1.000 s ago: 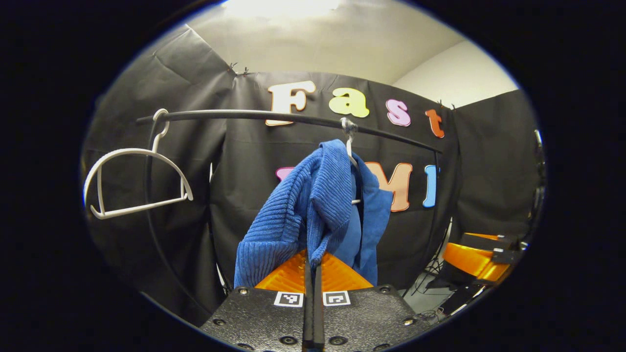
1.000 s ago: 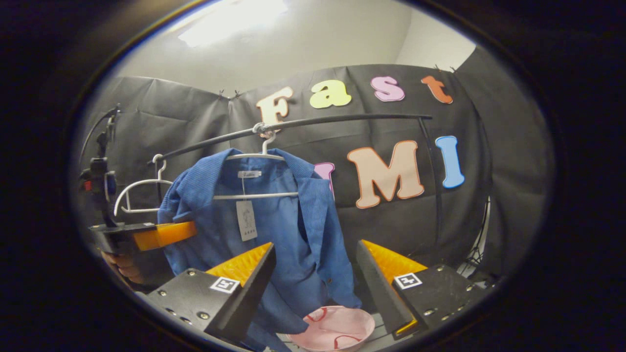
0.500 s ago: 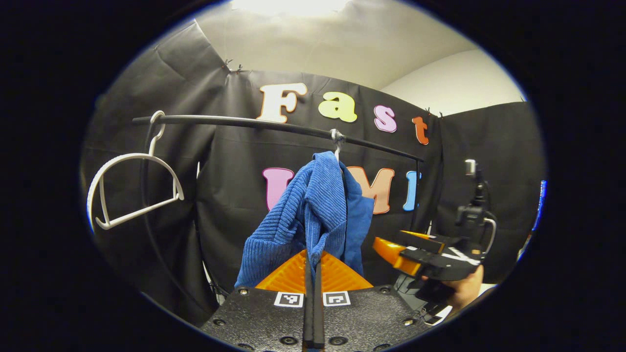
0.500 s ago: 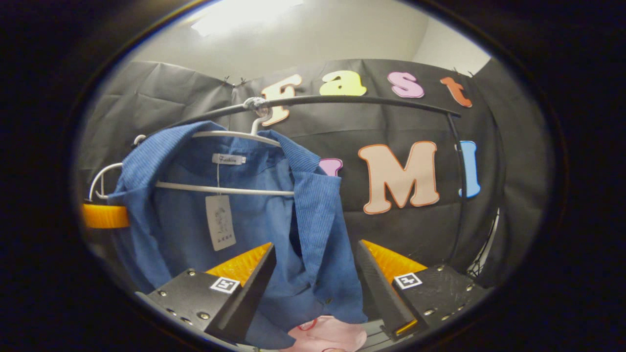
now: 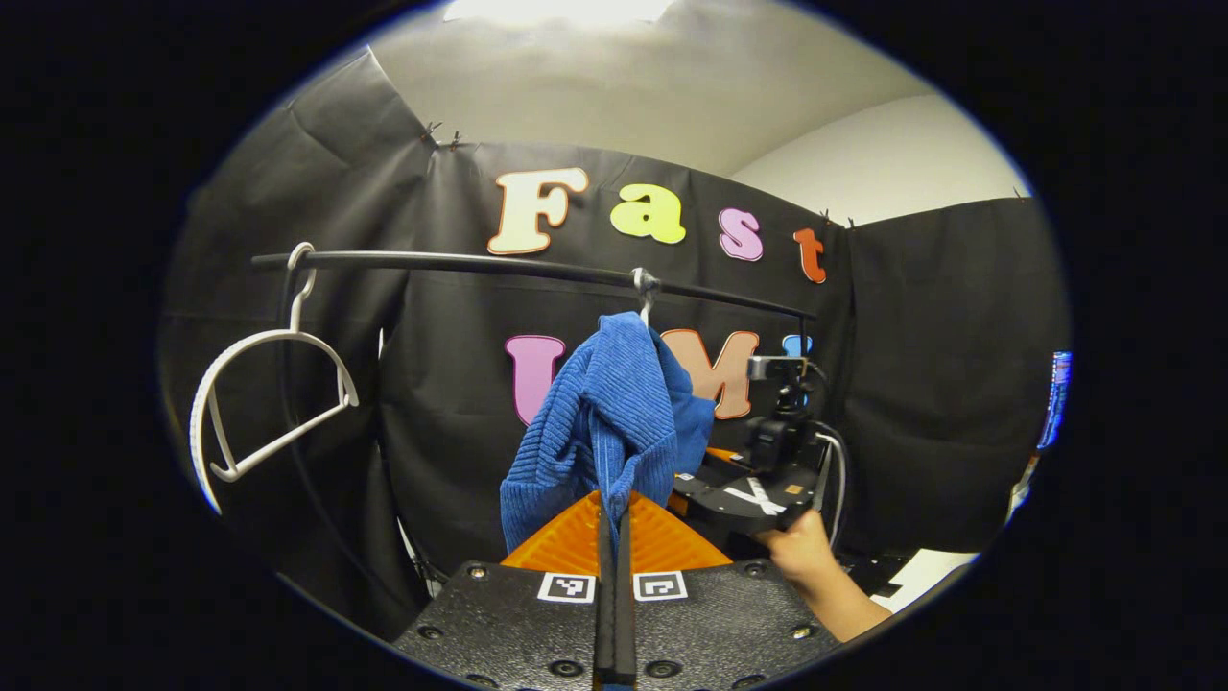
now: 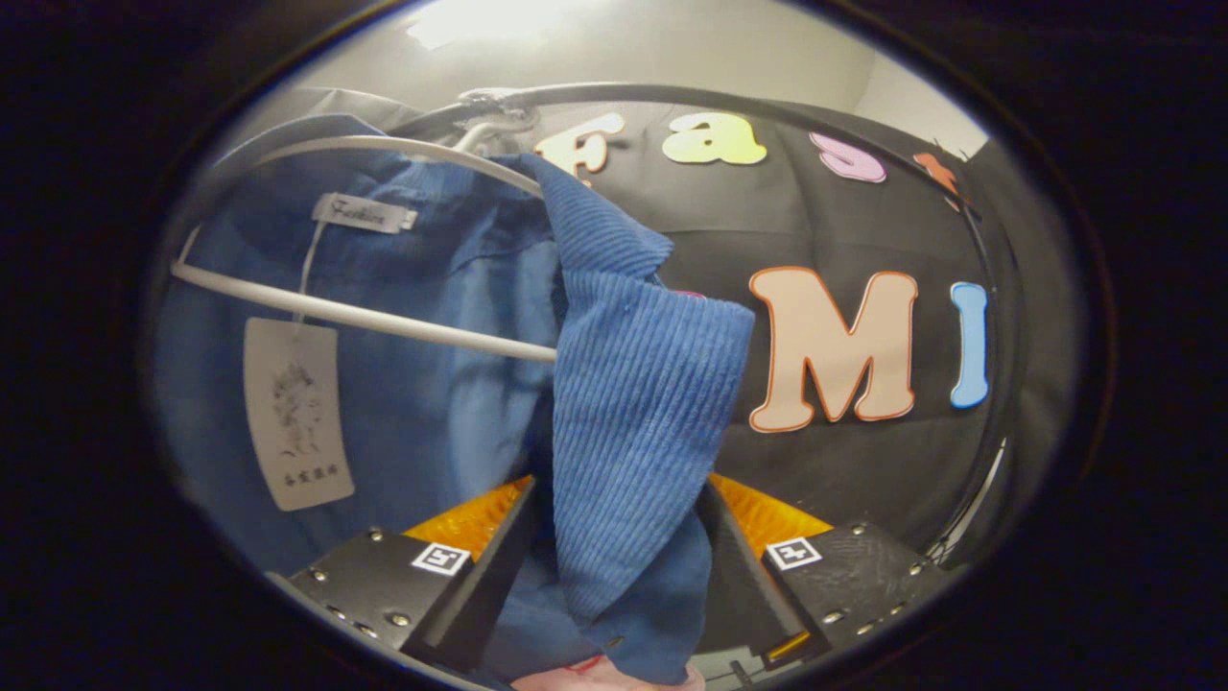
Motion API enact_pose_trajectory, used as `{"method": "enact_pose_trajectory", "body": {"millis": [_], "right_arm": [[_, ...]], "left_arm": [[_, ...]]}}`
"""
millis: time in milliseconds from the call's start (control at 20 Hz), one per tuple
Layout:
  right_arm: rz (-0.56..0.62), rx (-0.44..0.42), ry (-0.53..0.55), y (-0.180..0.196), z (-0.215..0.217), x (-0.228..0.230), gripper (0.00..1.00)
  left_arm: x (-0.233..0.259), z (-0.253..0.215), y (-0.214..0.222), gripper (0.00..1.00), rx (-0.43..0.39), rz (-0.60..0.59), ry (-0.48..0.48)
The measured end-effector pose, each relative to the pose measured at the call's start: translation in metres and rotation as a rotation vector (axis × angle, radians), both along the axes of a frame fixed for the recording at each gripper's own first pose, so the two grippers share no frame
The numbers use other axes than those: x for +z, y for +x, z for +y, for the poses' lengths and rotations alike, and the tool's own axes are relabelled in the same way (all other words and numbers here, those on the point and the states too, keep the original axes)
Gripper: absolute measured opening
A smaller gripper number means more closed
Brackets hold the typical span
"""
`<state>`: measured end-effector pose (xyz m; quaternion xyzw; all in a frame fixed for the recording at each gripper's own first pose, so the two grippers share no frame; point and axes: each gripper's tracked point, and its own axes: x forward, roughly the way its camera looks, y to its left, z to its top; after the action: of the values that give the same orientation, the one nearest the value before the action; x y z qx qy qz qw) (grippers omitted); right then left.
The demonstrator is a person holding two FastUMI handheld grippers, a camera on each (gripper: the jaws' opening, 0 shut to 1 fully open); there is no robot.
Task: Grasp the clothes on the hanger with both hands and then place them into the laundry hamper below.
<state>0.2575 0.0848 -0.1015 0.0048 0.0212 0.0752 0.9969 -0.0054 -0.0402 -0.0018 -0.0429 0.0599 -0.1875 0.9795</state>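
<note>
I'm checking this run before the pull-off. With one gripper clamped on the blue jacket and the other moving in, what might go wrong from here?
1. The right gripper is open, the blue corduroy jacket hanging between its fingers; closing now may catch only the front edge, which could slip.
2. The left gripper is shut on a fold while the jacket hangs on the white plastic hanger; a one-sided pull might drag that hanger along the black rail.

Black cloth (image 5: pixel 921 365) lines the booth on all sides, pinned along its top edge. Above it rise a pale wall (image 5: pixel 892 163) and ceiling (image 5: pixel 614 86), where a bright light (image 5: pixel 556 10) glows overhead.
</note>
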Motion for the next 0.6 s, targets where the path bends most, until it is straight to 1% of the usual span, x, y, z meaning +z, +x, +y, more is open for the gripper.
{"method": "enact_pose_trajectory", "body": {"millis": [50,100,150,200,250,300,350,400,450,500,550,600], "right_arm": [[-0.006,0.006,0.040,0.007,0.005,0.002,0.96],[-0.004,0.012,0.058,0.009,0.008,0.001,0.96],[0.004,0.027,0.056,0.013,0.013,-0.001,0.94],[0.012,0.018,0.036,0.017,0.010,-0.003,0.95],[0.016,-0.026,0.005,0.018,0.001,-0.005,0.96],[-0.011,-0.106,-0.007,0.029,-0.017,-0.001,0.65],[-0.038,-0.174,-0.007,0.009,-0.033,0.007,0.34],[-0.069,-0.182,0.014,0.010,-0.041,0.016,0.03],[-0.094,-0.201,0.022,0.012,-0.046,0.024,0.03],[-0.115,-0.245,0.022,0.014,-0.059,0.032,0.03],[-0.129,-0.264,0.019,0.009,-0.070,0.037,0.03],[-0.131,-0.264,0.012,0.010,-0.074,0.043,0.00]], "left_arm": [[0.004,0.002,-0.003,0.00,-0.001,-0.016,0.005],[0.007,0.004,-0.005,0.00,0.000,-0.031,0.010],[0.011,0.007,-0.007,0.01,0.003,-0.047,0.011],[0.015,0.009,-0.009,0.00,0.004,-0.062,0.013],[0.017,0.011,-0.010,0.00,0.004,-0.069,0.016],[0.016,0.016,-0.011,0.00,0.009,-0.067,0.021],[0.017,0.022,-0.010,0.00,0.013,-0.069,0.021],[0.019,0.028,-0.009,0.00,0.017,-0.070,0.019],[0.021,0.033,-0.009,0.00,0.017,-0.071,0.013],[0.024,0.037,-0.009,0.00,0.016,-0.075,0.009],[0.028,0.041,-0.008,0.00,0.016,-0.081,0.010],[0.029,0.047,-0.008,0.01,0.025,-0.083,0.020]]}}
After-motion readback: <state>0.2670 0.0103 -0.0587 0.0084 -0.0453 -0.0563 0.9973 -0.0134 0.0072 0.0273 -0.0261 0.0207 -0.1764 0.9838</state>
